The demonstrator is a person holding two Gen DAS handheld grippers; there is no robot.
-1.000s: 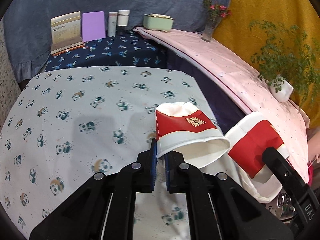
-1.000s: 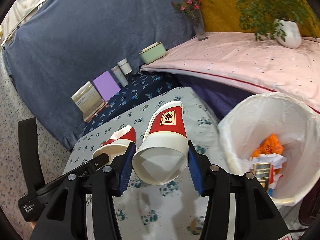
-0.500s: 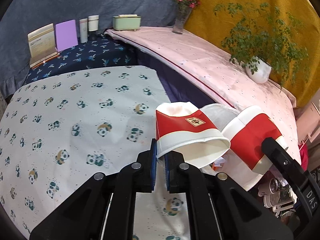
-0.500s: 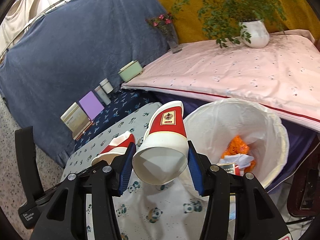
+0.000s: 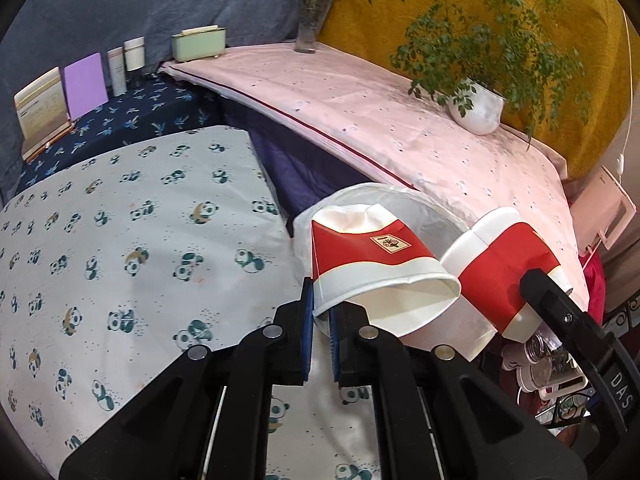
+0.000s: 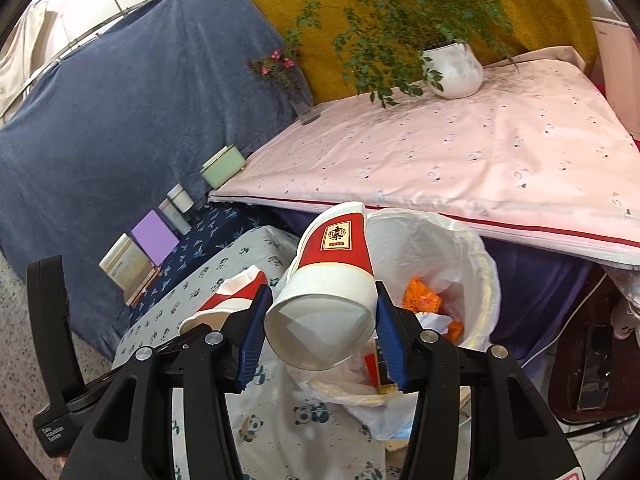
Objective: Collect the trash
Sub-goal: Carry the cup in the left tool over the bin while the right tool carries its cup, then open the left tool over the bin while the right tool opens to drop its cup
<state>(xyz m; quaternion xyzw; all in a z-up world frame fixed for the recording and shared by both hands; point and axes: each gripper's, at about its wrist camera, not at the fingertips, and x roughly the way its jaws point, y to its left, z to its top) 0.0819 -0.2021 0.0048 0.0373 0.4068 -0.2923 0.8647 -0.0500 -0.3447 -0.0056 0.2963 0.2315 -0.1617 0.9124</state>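
My left gripper is shut on the rim of a crushed red-and-white paper cup, pinching its wall. My right gripper is shut across the body of a second red-and-white paper cup, mouth toward the camera. Both cups hang side by side over the near edge of a bin with a white liner. Inside the bin lie an orange wrapper and crumpled paper. In the left wrist view the second cup and one right finger show at right, over the bin liner.
The panda-print tabletop lies left of the bin. Behind the bin stands a higher table with a pink cloth, carrying a potted plant and a flower vase. A green box, bottles and cards line the blue backdrop.
Both grippers have carried their cups to the right, off the panda-print table toward the bin. The bin has come into view under the cups. Neither grip has changed.
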